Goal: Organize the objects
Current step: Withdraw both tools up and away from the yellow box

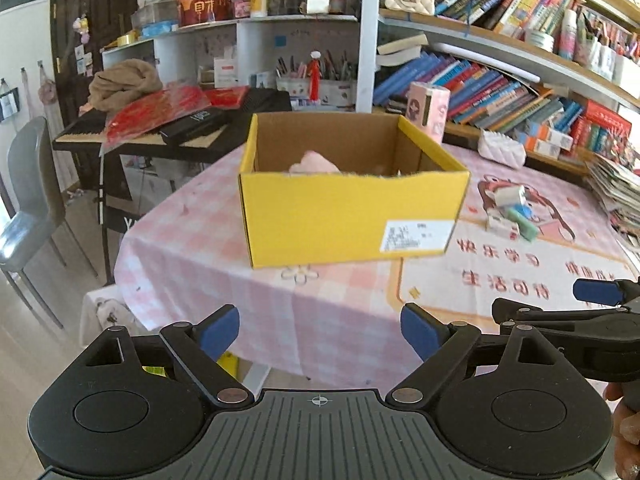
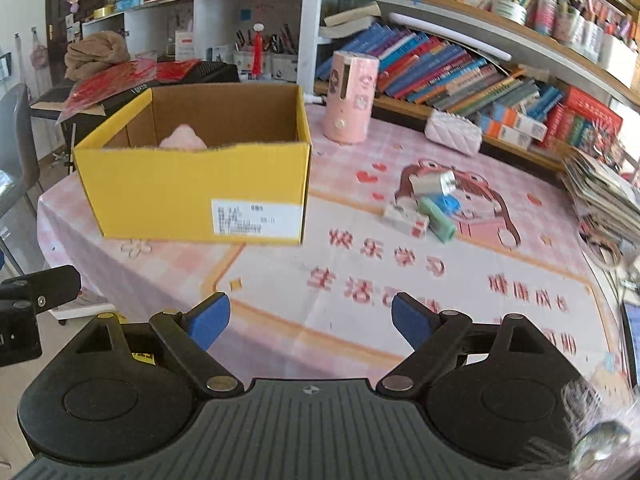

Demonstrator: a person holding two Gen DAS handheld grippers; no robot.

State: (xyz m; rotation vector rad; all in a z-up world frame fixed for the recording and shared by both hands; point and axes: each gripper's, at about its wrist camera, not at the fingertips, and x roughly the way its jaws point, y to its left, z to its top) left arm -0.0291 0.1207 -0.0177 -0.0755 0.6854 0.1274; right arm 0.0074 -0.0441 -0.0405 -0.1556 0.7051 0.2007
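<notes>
A yellow cardboard box [image 1: 348,216] stands open on the pink checked table, with a pink soft thing [image 1: 314,164] inside; both also show in the right wrist view, the box [image 2: 188,196] and the pink thing [image 2: 184,140]. A small pile of erasers or small blocks [image 2: 428,208] lies right of the box, also in the left wrist view [image 1: 512,212]. My left gripper [image 1: 320,330] is open and empty, near the table's front edge. My right gripper [image 2: 310,320] is open and empty over the table mat.
A pink cylinder holder [image 2: 352,96] and a white quilted pouch [image 2: 452,132] stand behind the pile. Stacked magazines [image 2: 604,196] lie at the right edge. Bookshelves [image 2: 460,68] line the back. A keyboard [image 1: 132,132] and a grey chair [image 1: 28,200] are at the left.
</notes>
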